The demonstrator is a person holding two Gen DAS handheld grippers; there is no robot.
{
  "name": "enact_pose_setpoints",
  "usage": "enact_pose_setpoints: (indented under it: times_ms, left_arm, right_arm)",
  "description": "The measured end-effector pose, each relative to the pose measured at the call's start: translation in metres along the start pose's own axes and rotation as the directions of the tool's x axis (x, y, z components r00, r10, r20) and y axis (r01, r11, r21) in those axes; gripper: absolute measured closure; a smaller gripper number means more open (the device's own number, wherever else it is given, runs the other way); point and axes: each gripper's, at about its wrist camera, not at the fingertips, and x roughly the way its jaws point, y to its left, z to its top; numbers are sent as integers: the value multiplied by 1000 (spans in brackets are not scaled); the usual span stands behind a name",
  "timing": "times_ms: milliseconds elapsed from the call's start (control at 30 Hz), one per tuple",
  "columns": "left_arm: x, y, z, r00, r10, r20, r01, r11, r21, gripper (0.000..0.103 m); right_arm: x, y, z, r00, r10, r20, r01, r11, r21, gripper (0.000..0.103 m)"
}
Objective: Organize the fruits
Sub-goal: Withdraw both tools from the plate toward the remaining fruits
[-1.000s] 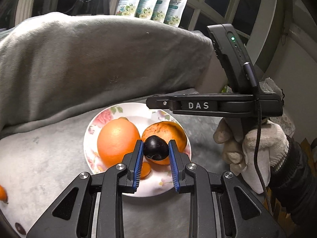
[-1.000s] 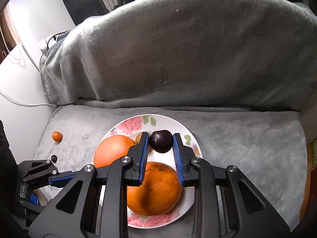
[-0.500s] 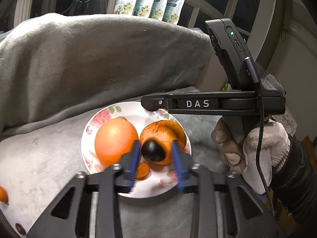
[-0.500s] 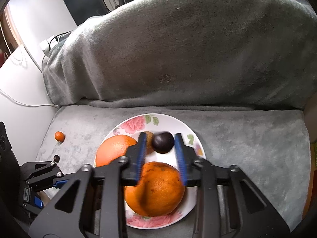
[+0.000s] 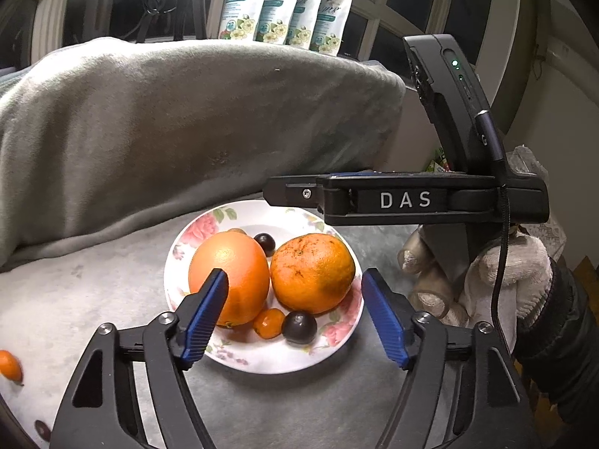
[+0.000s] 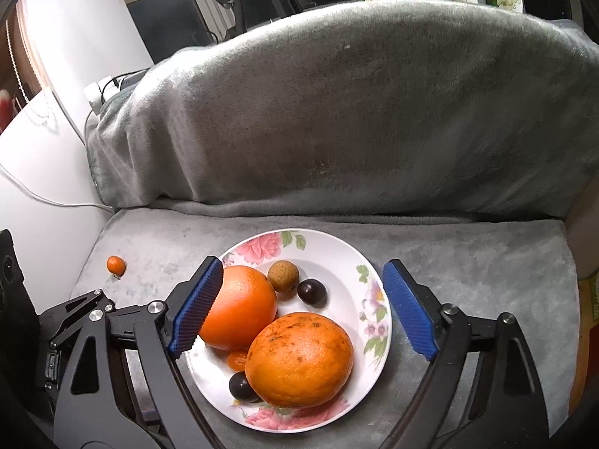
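A white floral plate (image 5: 262, 359) (image 6: 370, 314) sits on the grey blanket. It holds two big oranges (image 5: 230, 277) (image 5: 312, 273) (image 6: 239, 307) (image 6: 299, 359), two dark plums (image 5: 298, 327) (image 5: 265, 243) (image 6: 311, 292) (image 6: 241, 385), a small orange kumquat (image 5: 268, 322) (image 6: 236, 360) and a brown longan (image 6: 283, 276). My left gripper (image 5: 295, 312) is open and empty over the plate's near edge. My right gripper (image 6: 302, 305) is open and empty above the plate; its body shows in the left wrist view (image 5: 404, 200).
A loose kumquat (image 5: 9, 364) (image 6: 116, 265) and a small dark fruit (image 5: 42, 429) lie on the blanket left of the plate. The blanket-covered backrest (image 6: 355, 112) rises behind. A gloved hand (image 5: 498, 273) holds the right gripper.
Both grippers opened and each let go of a dark plum; both plums now lie on the plate. Both grippers pulled back a little.
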Motion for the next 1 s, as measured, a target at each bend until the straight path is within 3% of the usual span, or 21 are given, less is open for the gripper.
enact_pose_setpoints:
  times_ms: [500,1000]
  left_arm:
    - [-13,-2,-3,1000,15,20,-16,1000,19,23]
    - [-54,15,-13,996,44,74,-45,999,0,23]
  right_arm:
    - [-23,12,2,998,-31,48,32,999,-20,13]
    - [-53,41,-12,993,-69,99,72,997,-25,13]
